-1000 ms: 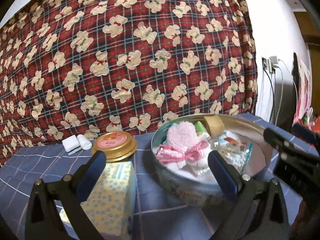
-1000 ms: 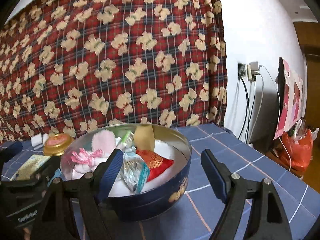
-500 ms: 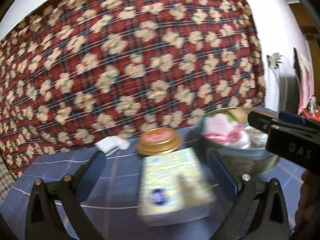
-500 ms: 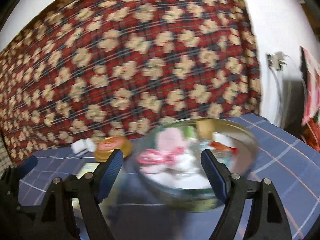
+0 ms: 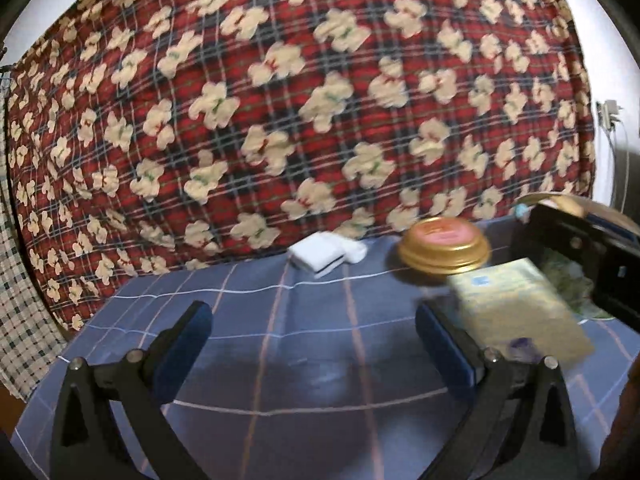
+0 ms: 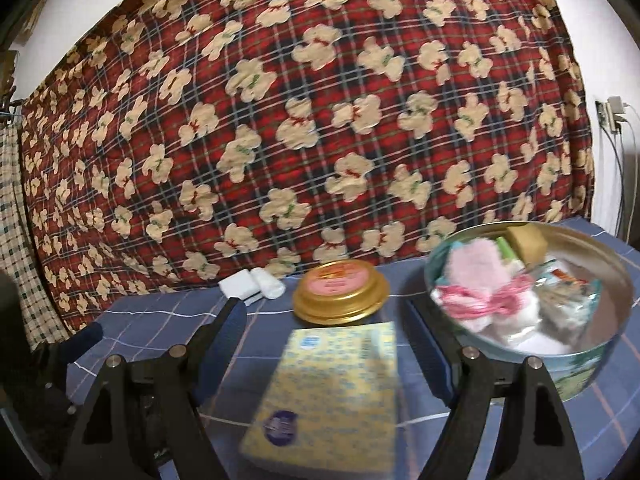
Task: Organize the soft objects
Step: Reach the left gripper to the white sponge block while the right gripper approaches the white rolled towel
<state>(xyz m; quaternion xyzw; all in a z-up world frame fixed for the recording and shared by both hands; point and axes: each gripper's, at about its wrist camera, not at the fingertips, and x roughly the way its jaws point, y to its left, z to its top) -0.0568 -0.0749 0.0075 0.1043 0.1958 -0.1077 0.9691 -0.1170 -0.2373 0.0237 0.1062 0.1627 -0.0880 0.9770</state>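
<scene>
Left gripper [image 5: 314,342] hovers low over the blue checked tablecloth [image 5: 280,360], jaws spread wide w/ nothing between them, pointing twd the hanging bear-print plaid blanket [image 5: 304,92]. Ahead of it, at the cloth's far edge: small white rolled cloths [image 5: 326,254]. Off to its right a gold-lidded jar [image 5: 442,246] and just in front of that a yellow tissue pack [image 5: 518,312], both blurred.

Right gripper [image 6: 326,342] is also released, fingers wide apart, held level above the table and straddling the tissue pack [image 6: 326,394] w/o touching it, as far as the blur lets me judge. Jar [image 6: 340,294] sits just beyond the pack; white cloths [image 6: 252,286] are further left.

Round tin [image 6: 580,364] stands to the right of that gripper's right finger. Inside it: a pink fluffy cloth [image 6: 476,266], a pink-and-white tied bundle [image 6: 492,304], and clear-wrapped packets [image 6: 568,292]. In the left view the right gripper's black body [image 5: 580,256] hides most of the tin.
</scene>
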